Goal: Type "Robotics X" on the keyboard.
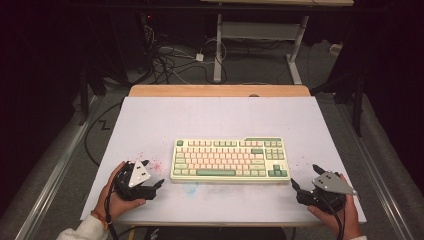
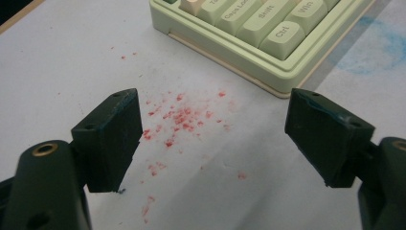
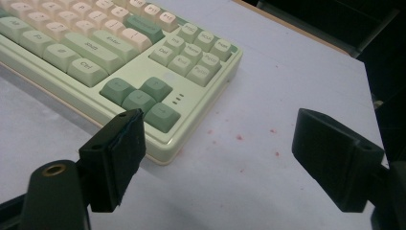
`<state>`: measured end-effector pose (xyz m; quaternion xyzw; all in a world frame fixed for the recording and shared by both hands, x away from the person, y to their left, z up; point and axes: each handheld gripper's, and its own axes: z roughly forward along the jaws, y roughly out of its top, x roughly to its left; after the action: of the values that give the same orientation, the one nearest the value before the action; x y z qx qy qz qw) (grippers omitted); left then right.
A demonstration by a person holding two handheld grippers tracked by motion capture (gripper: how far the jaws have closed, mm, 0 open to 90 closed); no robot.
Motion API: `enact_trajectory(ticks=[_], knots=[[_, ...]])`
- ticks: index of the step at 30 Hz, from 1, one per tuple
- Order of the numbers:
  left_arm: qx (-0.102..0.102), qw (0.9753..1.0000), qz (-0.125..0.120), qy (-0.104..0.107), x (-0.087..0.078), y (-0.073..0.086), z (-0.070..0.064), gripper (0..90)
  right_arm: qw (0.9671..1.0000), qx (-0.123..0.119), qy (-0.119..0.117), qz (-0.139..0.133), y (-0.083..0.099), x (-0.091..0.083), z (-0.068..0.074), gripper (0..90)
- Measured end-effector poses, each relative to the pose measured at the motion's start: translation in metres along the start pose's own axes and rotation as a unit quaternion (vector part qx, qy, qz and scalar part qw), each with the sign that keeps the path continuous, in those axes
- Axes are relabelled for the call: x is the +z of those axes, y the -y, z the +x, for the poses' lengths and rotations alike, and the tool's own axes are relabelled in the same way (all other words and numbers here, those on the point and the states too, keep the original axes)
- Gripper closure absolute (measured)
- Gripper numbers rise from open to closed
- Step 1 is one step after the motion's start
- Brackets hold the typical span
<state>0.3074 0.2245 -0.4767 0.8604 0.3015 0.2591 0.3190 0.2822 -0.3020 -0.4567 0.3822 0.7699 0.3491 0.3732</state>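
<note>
While both sets of jaws stand wide and empty, left gripper (image 1: pixel 152 174) sits just off the left end of the pale-green plastic keyboard with cream and pink keys (image 1: pixel 230 159), over red specks (image 2: pixel 179 117). Right gripper (image 1: pixel 306 177) hangs near the keyboard's right end, by the dark-green arrow keys (image 3: pixel 141 98). Keyboard lies mid white table mat (image 1: pixel 220 117), untouched.

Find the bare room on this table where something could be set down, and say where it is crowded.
Free: the wide white strip between the keyboard and the table far edge, and both far corners. Crowded: the near edge, where the left gripper and right gripper flank the keyboard's ends, leaving narrow gaps.
</note>
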Motion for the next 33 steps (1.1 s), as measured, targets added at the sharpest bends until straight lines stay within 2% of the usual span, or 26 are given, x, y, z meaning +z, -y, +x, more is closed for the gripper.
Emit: enact_trajectory(ticks=[11, 15, 18, 20, 22, 26, 29, 30, 33], knots=[[0.013, 0.9999, 0.006, 0.007, 0.001, 0.000, -0.003, 19.2, 1.0000, -0.002, -0.003, 0.001, 0.000, -0.003, 0.002, 22.2], [0.009, 0.9999, 0.006, 0.007, 0.001, 0.001, -0.003, 19.2, 0.9993, 0.012, -0.035, -0.009, 0.001, -0.005, -0.001, 26.0], [0.012, 0.9999, 0.008, 0.007, 0.002, 0.001, -0.004, 19.2, 0.9985, 0.018, -0.049, -0.017, -0.003, -0.006, -0.004, 35.4], [0.008, 0.9999, 0.006, 0.008, 0.002, -0.001, -0.004, 19.2, 0.9982, 0.021, -0.055, -0.016, -0.005, -0.006, -0.005, 43.2], [0.012, 0.9999, 0.007, 0.007, 0.002, -0.002, -0.004, 19.2, 0.9977, 0.025, -0.062, -0.010, -0.009, -0.005, -0.006, 49.1], [0.014, 0.9998, 0.011, 0.009, 0.003, -0.002, -0.005, 19.2, 0.9972, 0.018, -0.073, -0.004, -0.020, -0.002, -0.007, 71.2], [0.014, 0.9998, 0.012, 0.010, 0.003, -0.001, -0.006, 19.2, 0.9951, 0.003, -0.099, 0.004, -0.032, 0.003, -0.003, 87.4], [0.014, 0.9998, 0.012, 0.010, 0.003, -0.001, -0.006, 19.2, 0.9947, -0.006, -0.103, 0.005, -0.036, 0.006, -0.002, 90.0], [0.011, 0.9998, 0.010, 0.012, 0.003, 0.000, -0.005, 19.2, 0.9927, -0.019, -0.119, 0.010, -0.049, 0.013, 0.005, 90.0]])
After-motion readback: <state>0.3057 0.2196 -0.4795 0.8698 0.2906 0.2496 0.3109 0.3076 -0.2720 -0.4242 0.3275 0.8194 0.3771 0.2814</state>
